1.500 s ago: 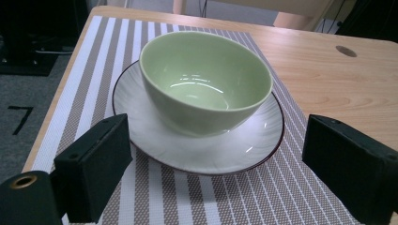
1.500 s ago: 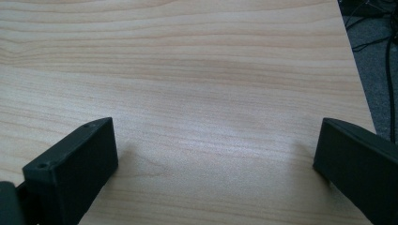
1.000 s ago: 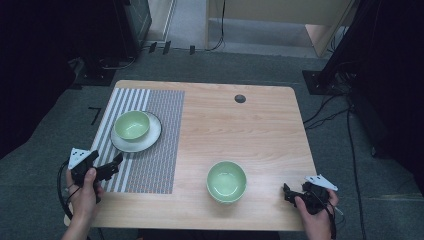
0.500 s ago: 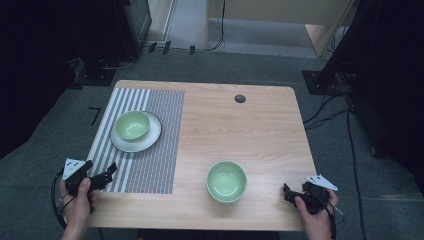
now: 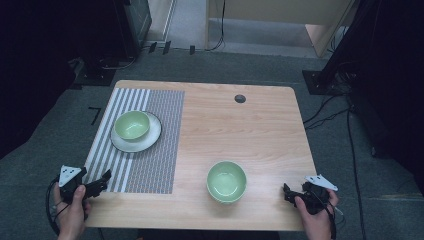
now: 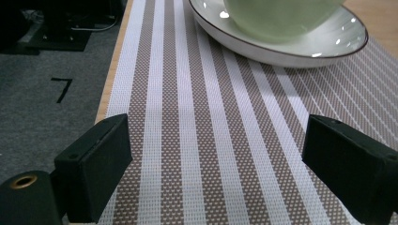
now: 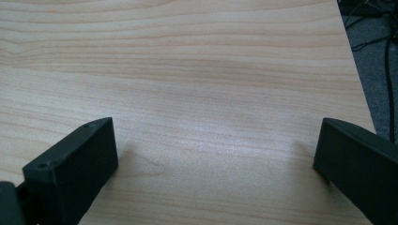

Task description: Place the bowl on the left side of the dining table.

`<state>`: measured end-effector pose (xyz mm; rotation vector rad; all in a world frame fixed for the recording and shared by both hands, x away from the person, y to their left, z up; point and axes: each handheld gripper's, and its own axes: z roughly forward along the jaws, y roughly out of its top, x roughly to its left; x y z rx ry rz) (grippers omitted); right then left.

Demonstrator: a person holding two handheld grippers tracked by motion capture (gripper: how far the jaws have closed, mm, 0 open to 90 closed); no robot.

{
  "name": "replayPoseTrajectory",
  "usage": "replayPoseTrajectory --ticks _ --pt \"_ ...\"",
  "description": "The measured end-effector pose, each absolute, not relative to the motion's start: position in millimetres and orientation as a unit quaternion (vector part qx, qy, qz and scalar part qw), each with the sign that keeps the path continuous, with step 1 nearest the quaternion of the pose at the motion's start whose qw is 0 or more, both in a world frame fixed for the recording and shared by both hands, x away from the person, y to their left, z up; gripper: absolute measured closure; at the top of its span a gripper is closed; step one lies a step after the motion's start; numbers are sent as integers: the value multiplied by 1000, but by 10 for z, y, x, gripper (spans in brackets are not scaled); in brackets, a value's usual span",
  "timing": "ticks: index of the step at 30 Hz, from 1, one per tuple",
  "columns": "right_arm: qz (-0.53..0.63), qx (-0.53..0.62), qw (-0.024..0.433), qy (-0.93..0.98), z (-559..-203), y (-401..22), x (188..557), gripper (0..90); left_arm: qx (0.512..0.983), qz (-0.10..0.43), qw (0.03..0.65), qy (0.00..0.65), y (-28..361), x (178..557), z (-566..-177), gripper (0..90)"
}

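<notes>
A green bowl (image 5: 132,124) sits in a white plate (image 5: 149,138) on a striped placemat (image 5: 155,150) at the table's left. A second green bowl (image 5: 226,181) stands on bare wood near the front edge. My left gripper (image 5: 101,180) is open at the mat's front left corner, with nothing between its jaws. Its own view has the plate (image 6: 300,47) and bowl (image 6: 281,16) just ahead over the mat (image 6: 211,140). My right gripper (image 5: 288,192) is open at the front right corner, right of the second bowl, over bare wood (image 7: 197,93).
A small dark round disc (image 5: 240,98) is set into the table near its far edge. Grey floor with cables surrounds the table, and a "7" mark (image 6: 61,89) lies on the floor to the left. The table's right edge (image 7: 354,84) runs close to my right gripper.
My left gripper has drawn back toward the front left corner and dropped lower. The right gripper has stayed put.
</notes>
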<state>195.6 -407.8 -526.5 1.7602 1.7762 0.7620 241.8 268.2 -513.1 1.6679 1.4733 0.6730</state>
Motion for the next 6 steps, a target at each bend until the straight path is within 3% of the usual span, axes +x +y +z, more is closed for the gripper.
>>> replayPoseTrajectory --ticks 6 --pt "282 650 261 656 -5266 -4079 1956 0 685 257 366 574 2612 2462 -5150 78"
